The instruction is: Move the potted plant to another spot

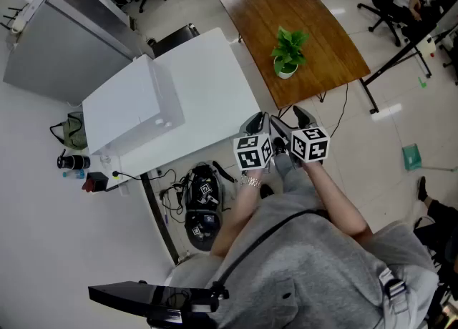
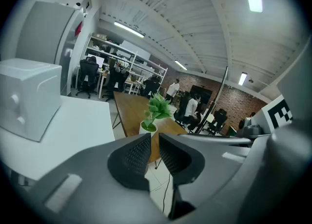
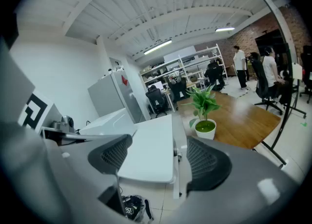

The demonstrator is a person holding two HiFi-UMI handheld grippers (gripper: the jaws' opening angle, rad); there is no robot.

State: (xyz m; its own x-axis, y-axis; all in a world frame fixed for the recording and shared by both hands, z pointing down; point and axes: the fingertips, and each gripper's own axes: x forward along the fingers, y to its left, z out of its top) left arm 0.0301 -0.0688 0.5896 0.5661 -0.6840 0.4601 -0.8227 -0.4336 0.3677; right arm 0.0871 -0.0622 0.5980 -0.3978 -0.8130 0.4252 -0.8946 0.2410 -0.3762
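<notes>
A small green potted plant (image 1: pixel 288 54) in a white pot stands near the front edge of a brown wooden table (image 1: pixel 315 20). Both grippers hover over the floor short of that edge, side by side, pointing at the plant. My left gripper (image 1: pixel 255 123) has its jaws drawn together to a thin slit, with nothing in them; the plant (image 2: pixel 156 112) shows just above the left gripper (image 2: pixel 154 144). My right gripper (image 1: pixel 290 121) is open and empty. In the right gripper view the plant (image 3: pixel 204 111) stands beyond the right gripper (image 3: pixel 159 146), above its right finger (image 3: pixel 204 162).
A white table (image 1: pixel 215 99) with a white box (image 1: pixel 129 106) on it adjoins the wooden table on the left. A grey cabinet (image 1: pixel 64 56) stands farther left. A black bag (image 1: pixel 202 202) and cables lie on the floor below. A black stand (image 1: pixel 397 59) and seated people are at right.
</notes>
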